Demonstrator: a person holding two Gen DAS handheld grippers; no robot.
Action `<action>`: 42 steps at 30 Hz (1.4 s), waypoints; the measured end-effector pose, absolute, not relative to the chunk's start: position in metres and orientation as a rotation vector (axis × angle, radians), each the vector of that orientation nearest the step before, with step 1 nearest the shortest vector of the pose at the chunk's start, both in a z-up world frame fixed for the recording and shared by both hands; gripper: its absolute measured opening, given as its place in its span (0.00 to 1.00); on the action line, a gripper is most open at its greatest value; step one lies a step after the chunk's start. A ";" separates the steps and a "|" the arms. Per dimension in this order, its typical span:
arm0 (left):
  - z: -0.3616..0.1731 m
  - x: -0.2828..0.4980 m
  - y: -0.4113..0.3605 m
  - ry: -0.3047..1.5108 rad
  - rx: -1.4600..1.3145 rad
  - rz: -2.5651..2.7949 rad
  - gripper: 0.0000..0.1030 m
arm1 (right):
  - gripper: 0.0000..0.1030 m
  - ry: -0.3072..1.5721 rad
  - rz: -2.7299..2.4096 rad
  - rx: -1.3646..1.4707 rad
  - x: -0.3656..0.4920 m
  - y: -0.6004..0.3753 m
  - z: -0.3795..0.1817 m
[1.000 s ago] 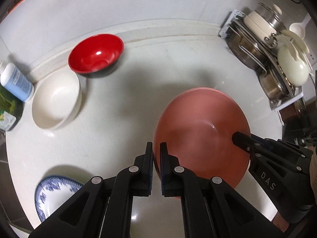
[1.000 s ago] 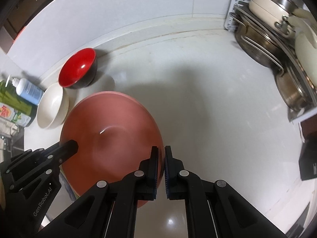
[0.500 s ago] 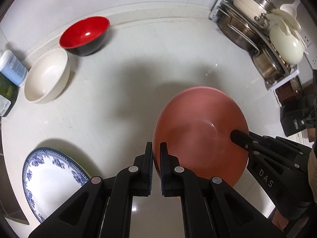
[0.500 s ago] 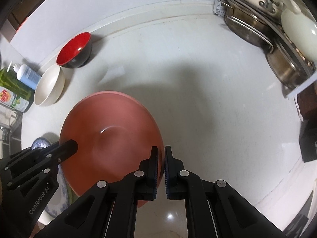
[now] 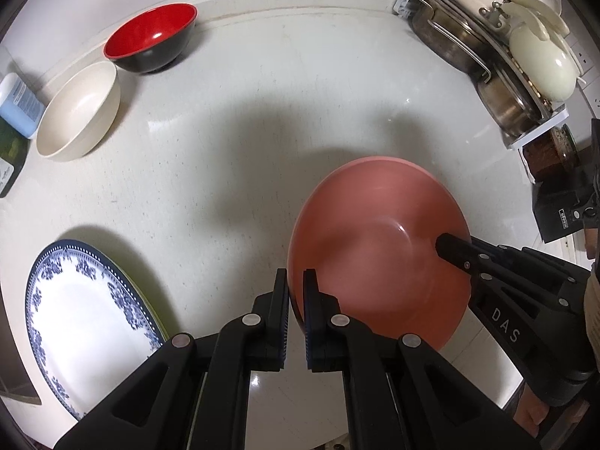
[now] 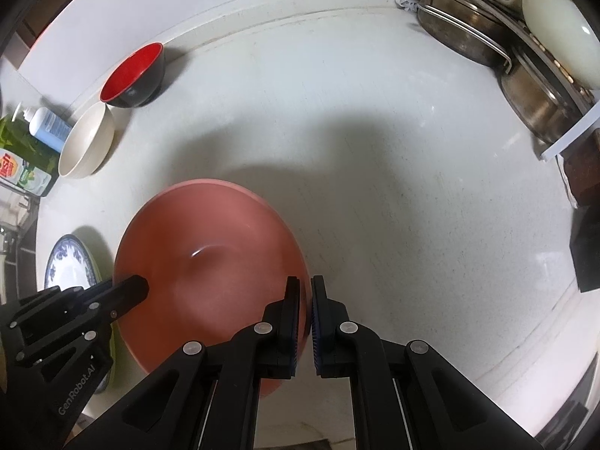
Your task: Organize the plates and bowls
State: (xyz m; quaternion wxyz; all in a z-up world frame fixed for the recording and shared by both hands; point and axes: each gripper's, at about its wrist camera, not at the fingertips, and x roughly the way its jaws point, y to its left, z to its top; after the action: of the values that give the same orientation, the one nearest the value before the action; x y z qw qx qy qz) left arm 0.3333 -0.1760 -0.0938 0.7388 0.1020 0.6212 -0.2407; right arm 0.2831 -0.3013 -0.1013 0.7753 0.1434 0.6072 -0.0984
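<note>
Both tools — left tool, right tool — pinch the wide pink plastic bowl aloft; next, set it down toward ten o'clock.

The large bowl is a plain salmon pink inside and out. The left gripper and the right gripper are matte black with blue ridged pads and silver screw heads; white lettering marks their sides. One small bowl is glossy red within and black outside. The bowl beside it is cream all over. The plate is white with a blue floral border and a dotted blue rim. The countertop is off-white with faint speckles. The pump bottle is pale blue with a white label.
</note>
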 end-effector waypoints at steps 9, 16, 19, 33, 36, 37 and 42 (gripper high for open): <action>-0.096 0.329 -0.179 1.372 0.228 -0.509 0.07 | 0.07 1.323 -0.194 0.313 0.280 -0.303 -0.108; -0.098 0.327 -0.181 1.373 0.226 -0.503 0.08 | 0.08 1.330 -0.183 0.316 0.279 -0.304 -0.113; -0.100 0.327 -0.180 1.378 0.218 -0.499 0.09 | 0.08 1.334 -0.177 0.322 0.281 -0.305 -0.115; -0.109 0.325 -0.181 1.401 0.210 -0.496 0.10 | 0.08 1.357 -0.169 0.333 0.285 -0.306 -0.126; -0.110 0.324 -0.181 1.407 0.208 -0.497 0.10 | 0.08 1.363 -0.167 0.331 0.284 -0.306 -0.127; -0.111 0.323 -0.181 1.409 0.209 -0.499 0.10 | 0.08 1.365 -0.166 0.329 0.284 -0.305 -0.128; -0.115 0.321 -0.182 1.414 0.206 -0.501 0.10 | 0.08 1.374 -0.162 0.321 0.285 -0.304 -0.132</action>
State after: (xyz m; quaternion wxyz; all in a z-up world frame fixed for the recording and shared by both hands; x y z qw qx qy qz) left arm 0.3206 -0.1818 -0.1150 0.7269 0.0933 0.6412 -0.2275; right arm 0.2850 -0.3042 -0.1319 0.7582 0.1472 0.6308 -0.0744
